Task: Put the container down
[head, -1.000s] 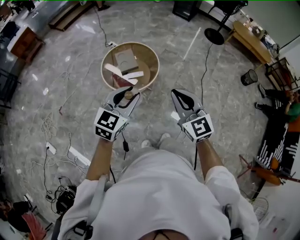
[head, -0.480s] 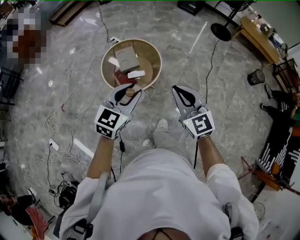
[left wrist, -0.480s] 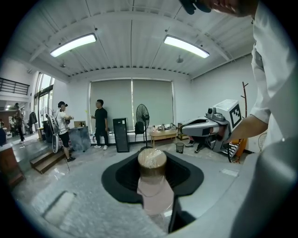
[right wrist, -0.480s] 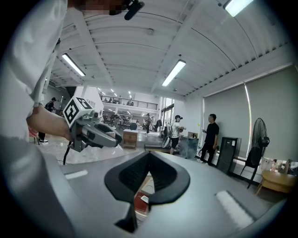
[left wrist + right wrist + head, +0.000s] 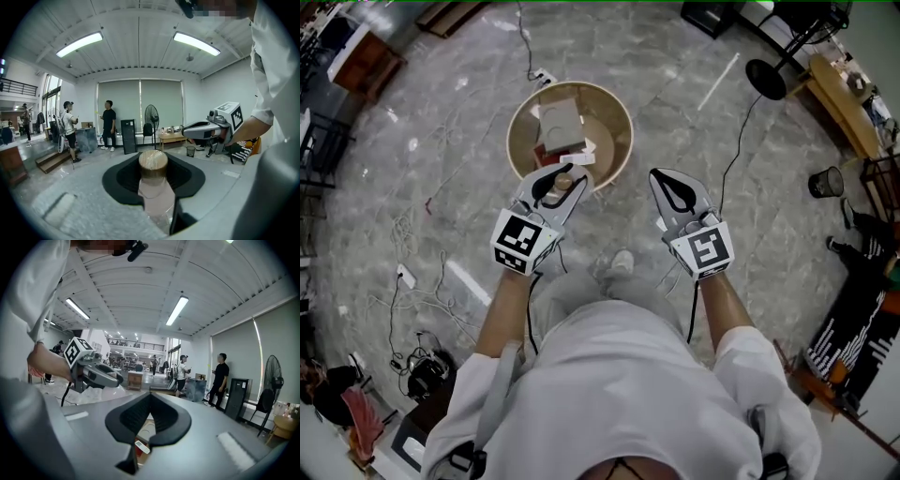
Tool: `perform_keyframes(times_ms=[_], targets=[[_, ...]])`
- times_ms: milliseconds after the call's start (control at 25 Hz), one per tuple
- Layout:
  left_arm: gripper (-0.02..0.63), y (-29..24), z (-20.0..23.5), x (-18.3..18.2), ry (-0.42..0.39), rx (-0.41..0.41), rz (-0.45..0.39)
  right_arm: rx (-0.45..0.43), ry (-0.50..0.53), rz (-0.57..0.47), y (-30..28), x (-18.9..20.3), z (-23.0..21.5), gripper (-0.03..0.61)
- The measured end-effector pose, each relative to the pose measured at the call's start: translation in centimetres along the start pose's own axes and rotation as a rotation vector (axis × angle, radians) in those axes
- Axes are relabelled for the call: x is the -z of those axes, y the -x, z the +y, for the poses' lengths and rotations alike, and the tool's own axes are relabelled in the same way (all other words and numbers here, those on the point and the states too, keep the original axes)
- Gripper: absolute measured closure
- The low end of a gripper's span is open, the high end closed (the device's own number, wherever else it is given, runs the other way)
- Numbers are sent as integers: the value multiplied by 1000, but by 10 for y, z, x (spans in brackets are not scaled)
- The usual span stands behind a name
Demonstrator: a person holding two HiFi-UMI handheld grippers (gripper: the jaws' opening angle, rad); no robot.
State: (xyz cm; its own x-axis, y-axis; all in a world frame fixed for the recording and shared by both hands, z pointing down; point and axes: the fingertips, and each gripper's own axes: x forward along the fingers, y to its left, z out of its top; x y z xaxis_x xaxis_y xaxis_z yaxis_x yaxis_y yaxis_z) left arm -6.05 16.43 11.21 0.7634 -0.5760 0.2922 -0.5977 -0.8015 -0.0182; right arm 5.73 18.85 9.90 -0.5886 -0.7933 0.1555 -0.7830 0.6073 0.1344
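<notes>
My left gripper (image 5: 557, 182) is shut on a small clear container (image 5: 154, 194) with a round wooden lid (image 5: 153, 161). The lid (image 5: 563, 173) pokes up between the jaws, just at the near rim of a round wooden table (image 5: 514, 141). In the left gripper view the container stands upright between the black pads (image 5: 123, 177). My right gripper (image 5: 671, 184) hangs to the right of the table, jaws together, with nothing in them. It also shows in the left gripper view as the right gripper (image 5: 206, 131). The left gripper (image 5: 101, 373) shows in the right gripper view.
On the round table lie a pale box (image 5: 558, 120), white strips and a red item. Cables (image 5: 403, 281) trail over the grey marble floor at the left. A fan base (image 5: 766, 79), a wooden desk (image 5: 844, 103) and a bin (image 5: 828, 181) stand at the right. Two people (image 5: 109, 124) stand far off.
The round table has drawn closer in the head view. The left gripper with the container now reaches the table's near rim. Both grips look the same.
</notes>
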Motion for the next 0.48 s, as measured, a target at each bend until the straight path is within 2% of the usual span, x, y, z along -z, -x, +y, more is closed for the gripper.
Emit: perform_keyframes(times_ms=[320,480], targets=[[486,-37,38,6,0,-9,15,-15,-9,29,-46,22,-31,574],[488,-55,65,20,3,5,15,-6,-8,51,-76,34,-38,574]])
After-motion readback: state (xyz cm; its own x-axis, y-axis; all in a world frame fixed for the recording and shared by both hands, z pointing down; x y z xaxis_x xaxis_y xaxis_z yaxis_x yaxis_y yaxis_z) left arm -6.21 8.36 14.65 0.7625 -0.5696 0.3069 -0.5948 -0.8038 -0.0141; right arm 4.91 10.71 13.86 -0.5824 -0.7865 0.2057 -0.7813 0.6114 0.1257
